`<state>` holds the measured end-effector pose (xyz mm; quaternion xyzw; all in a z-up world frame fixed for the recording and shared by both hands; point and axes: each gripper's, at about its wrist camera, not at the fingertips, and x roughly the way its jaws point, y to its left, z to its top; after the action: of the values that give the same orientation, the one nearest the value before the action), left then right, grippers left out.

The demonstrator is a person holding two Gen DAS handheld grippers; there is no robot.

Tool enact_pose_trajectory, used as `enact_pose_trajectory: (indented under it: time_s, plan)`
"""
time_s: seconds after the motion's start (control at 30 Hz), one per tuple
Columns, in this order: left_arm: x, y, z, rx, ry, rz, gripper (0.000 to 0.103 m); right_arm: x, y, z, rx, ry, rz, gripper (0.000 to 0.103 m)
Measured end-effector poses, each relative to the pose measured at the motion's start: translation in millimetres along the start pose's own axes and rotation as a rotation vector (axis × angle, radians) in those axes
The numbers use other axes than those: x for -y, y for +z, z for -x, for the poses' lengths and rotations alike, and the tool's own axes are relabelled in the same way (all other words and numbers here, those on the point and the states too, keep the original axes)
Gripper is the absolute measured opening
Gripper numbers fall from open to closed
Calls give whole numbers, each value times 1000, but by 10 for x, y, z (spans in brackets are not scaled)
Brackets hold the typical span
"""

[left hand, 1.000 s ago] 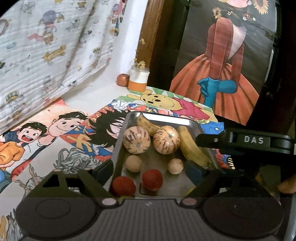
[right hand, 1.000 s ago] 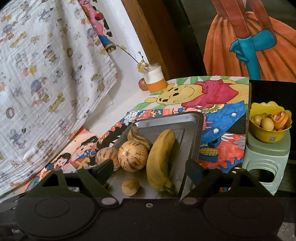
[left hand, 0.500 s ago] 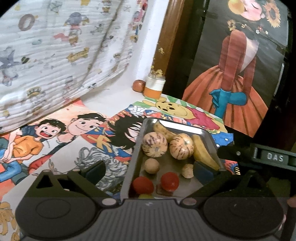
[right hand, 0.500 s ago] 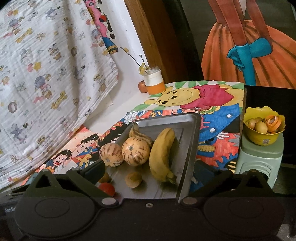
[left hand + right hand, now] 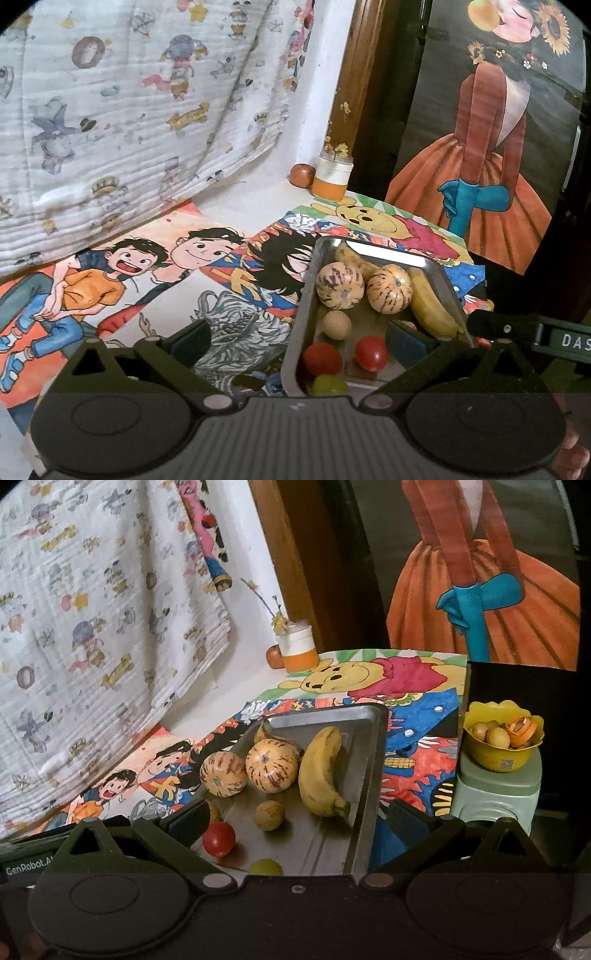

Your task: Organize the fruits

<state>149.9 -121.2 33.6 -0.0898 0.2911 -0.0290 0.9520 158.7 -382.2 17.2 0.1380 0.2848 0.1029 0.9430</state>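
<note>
A steel tray (image 5: 295,354) (image 5: 365,775) on a cartoon-print cloth holds two striped melons (image 5: 340,285) (image 5: 271,760), two bananas (image 5: 432,302) (image 5: 319,771), small tan round fruits (image 5: 337,325) (image 5: 270,815), red tomatoes (image 5: 322,359) (image 5: 218,839) and a green grape (image 5: 328,384) (image 5: 266,867). My left gripper (image 5: 297,338) is open and empty, at the tray's near left rim. My right gripper (image 5: 297,818) is open and empty, above the tray's near end.
A yellow bowl (image 5: 498,753) with small fruits and peel stands on a green stool (image 5: 495,794) right of the table. An orange-and-white jar (image 5: 332,177) (image 5: 299,648) and a small reddish fruit (image 5: 302,175) stand at the back by the wall. A patterned blanket (image 5: 129,110) hangs at left.
Both grippers have pulled back and up from the tray, so more of its near end shows, with the tomatoes and the grape. The left view has shifted left. No fruit has moved.
</note>
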Motion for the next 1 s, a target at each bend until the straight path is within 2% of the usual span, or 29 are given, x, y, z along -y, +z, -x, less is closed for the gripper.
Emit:
enact_pose_trajectory:
  time_s: [0.27,0.67,1.0]
  plan:
    - [-76,-41,162,38,34,-33,103,-127,-194,146,19,-18,-50,102]
    - [-295,-94,296,44,31,-5,103,-466,-423,325,100,-118,43,102]
    - [-450,-190,414,51,30,-12,103,-657,-609,513,137,-160,40,102]
